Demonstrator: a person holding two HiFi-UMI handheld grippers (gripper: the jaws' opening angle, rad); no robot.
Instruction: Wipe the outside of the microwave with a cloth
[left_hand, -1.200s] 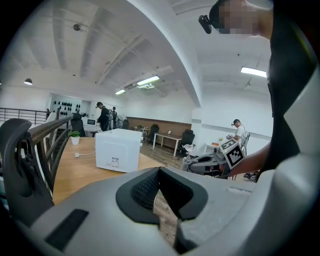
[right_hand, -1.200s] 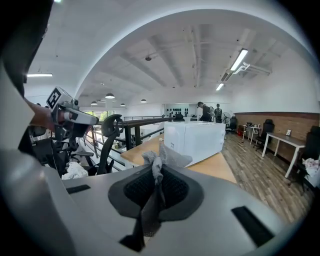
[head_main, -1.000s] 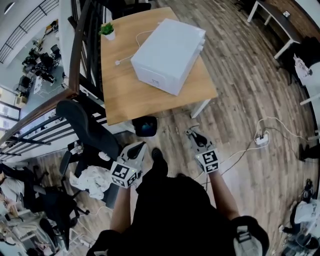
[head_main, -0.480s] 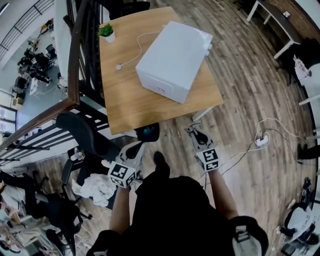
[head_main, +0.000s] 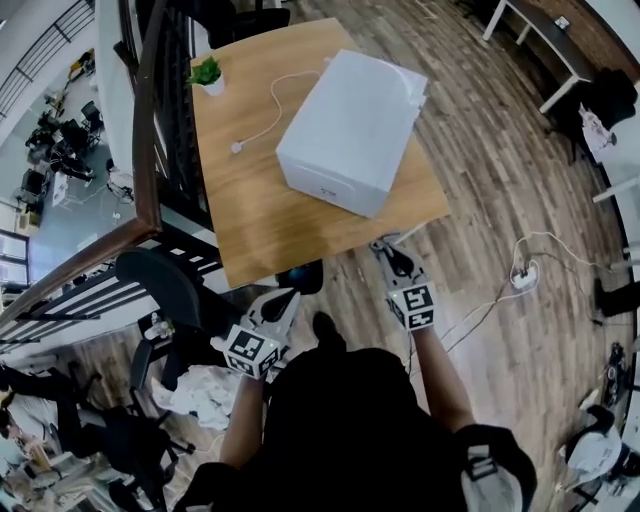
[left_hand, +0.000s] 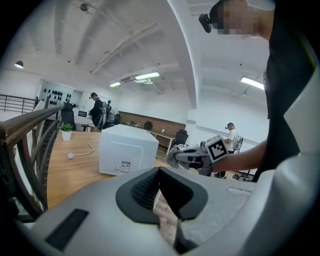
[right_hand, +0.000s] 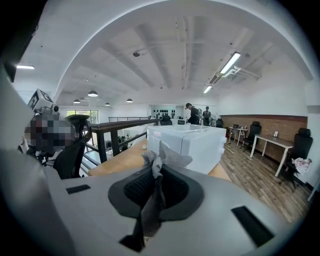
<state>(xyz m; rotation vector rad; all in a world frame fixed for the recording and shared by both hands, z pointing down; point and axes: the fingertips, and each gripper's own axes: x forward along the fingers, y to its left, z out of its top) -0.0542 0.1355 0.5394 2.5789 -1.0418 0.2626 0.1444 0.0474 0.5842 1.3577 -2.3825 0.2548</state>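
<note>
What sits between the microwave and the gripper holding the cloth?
Only bare wooden table. The head view shows nothing else between the right gripper and the microwave; the cloth is not yet touching it.

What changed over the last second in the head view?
The person closed in on the table. The right claw, shut on the grey cloth, went forward to the table's near edge, toward the microwave. Nothing visibly taken or let go. The left claw stayed low and empty by the chair. Microwave, cord and plant kept their places.
</note>
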